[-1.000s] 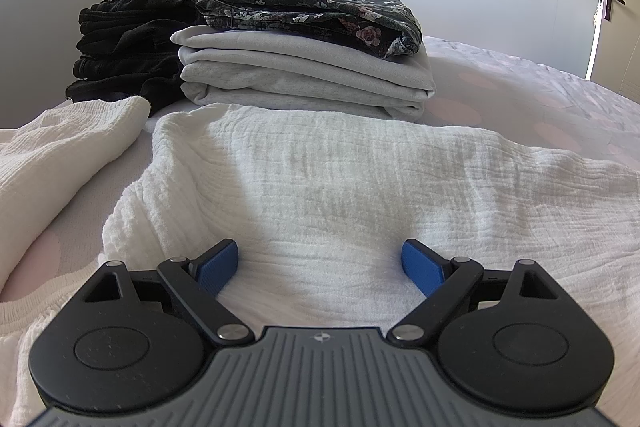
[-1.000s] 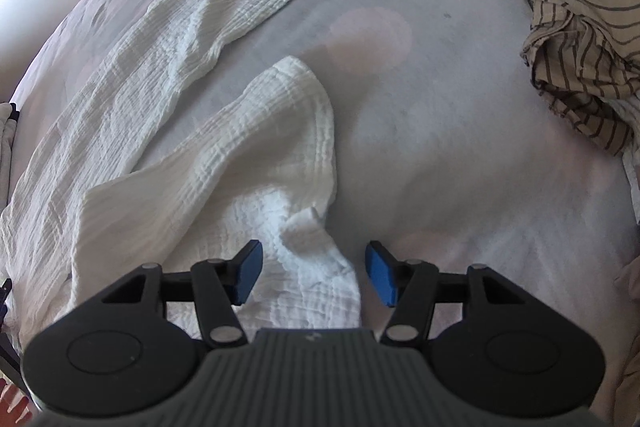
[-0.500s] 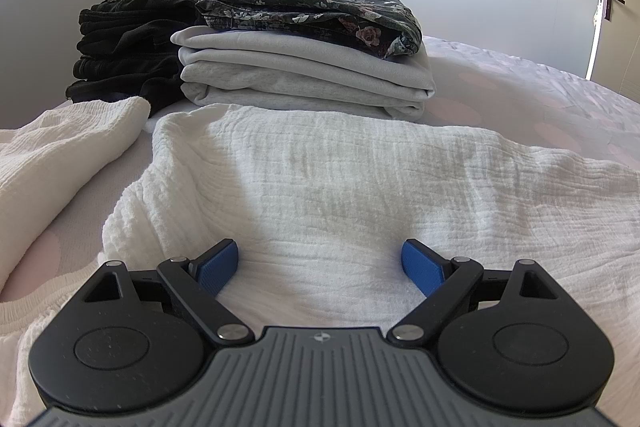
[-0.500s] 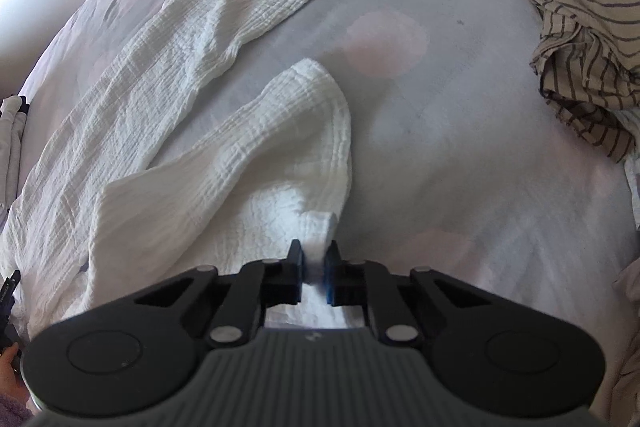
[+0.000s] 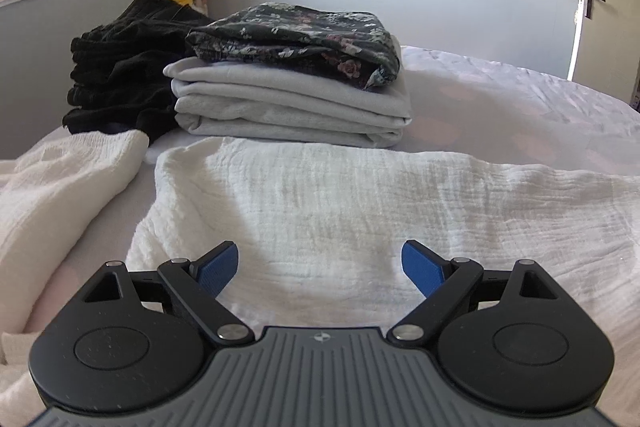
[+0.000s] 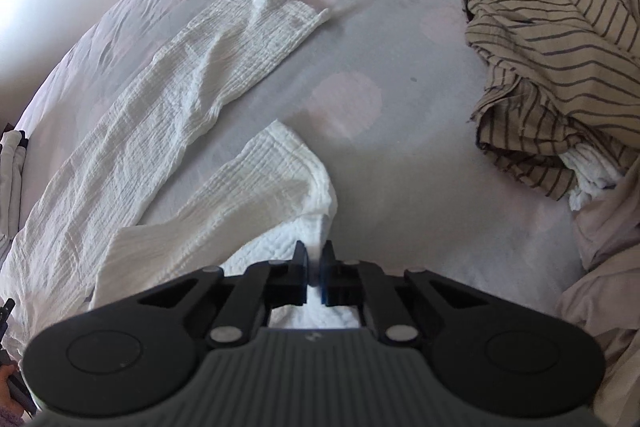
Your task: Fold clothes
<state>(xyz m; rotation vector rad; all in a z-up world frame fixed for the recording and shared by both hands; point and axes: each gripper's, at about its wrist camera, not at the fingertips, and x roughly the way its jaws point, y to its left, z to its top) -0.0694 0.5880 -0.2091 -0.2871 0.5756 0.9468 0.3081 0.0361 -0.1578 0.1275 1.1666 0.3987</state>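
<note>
The right gripper pinches the white garment low-centre; the left gripper, fingers wide, must grab next.

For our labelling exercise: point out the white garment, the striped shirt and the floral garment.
white garment (image 6: 280, 179): right wrist view, sleeve end.
striped shirt (image 6: 560, 39): right wrist view, crumpled middle.
floral garment (image 5: 296, 35): left wrist view, top face.
</note>
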